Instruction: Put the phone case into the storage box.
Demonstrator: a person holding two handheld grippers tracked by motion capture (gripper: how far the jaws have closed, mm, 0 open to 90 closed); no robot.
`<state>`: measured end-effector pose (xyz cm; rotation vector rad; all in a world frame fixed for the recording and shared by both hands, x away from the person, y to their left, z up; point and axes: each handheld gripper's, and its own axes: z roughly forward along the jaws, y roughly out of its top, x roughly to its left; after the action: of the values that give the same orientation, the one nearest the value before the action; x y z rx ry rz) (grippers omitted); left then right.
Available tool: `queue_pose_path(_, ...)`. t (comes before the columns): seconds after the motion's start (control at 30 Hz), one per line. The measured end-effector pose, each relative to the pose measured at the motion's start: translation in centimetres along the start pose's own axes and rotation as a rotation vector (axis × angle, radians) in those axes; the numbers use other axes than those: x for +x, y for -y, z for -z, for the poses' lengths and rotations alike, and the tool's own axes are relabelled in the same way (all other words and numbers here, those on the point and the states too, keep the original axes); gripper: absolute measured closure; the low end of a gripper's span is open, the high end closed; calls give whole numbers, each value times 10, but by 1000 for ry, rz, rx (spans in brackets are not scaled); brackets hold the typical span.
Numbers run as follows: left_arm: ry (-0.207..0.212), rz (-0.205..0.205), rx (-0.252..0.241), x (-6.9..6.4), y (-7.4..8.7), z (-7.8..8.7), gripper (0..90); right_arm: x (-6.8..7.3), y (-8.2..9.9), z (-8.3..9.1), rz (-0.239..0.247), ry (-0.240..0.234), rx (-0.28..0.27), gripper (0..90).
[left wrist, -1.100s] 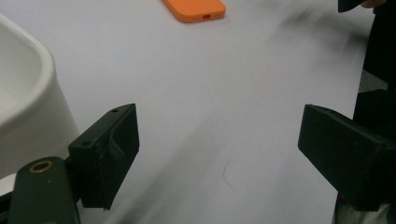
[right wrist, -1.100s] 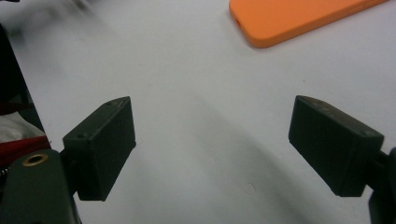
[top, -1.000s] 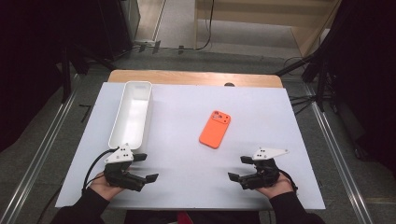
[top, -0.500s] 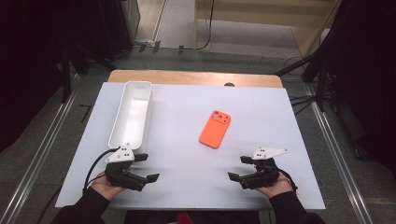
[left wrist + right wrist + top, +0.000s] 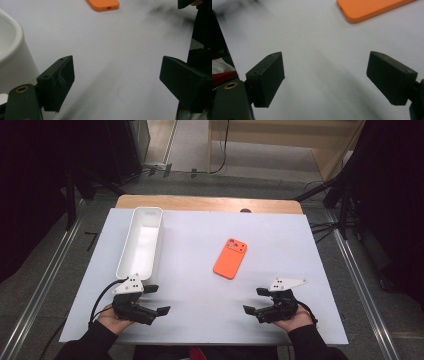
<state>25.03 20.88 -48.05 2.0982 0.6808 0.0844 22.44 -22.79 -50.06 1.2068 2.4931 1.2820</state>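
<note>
High view showed the left gripper (image 5: 159, 300) resting on the white table (image 5: 190, 295) near the front edge, held in the person's left hand (image 5: 112, 317), its jaws spread apart with nothing between them. Just behind it lay the near end of a long white tray (image 5: 141, 242), which ran lengthwise toward the far side of the table. The right gripper (image 5: 254, 301) sat in the right hand (image 5: 295, 320) at the opposite front corner, pointing inward toward the left one, its jaws likewise parted and empty. An orange phone case (image 5: 230, 258) lay flat on the table between the two, camera cutout at its far end, well apart from both grippers and nearer the right one. Left gripper view had the two black jaws wide over bare table, the tray's rounded wall (image 5: 12, 55) just beside one jaw and the case's end (image 5: 103, 4) far ahead. Right gripper view had the case (image 5: 372, 8) ahead beyond its open jaws.
</note>
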Motion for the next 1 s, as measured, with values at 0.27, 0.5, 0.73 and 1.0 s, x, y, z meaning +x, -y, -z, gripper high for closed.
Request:
queue_pose_path(0.27,1,3,0,0,0,0,124,0,0,-1,-3,-6,3,134)
queue_pose_path(0.5,-2,4,-1,0,0,0,124,0,0,-1,-4,-7,3,134)
queue_pose_path(0.73,11,30,-10,-1,-3,0,124,0,0,-1,0,-7,2,134)
queue_pose_path(1.0,14,34,-5,-7,-9,-4,124,-1,0,-1,1,-8,0,134)
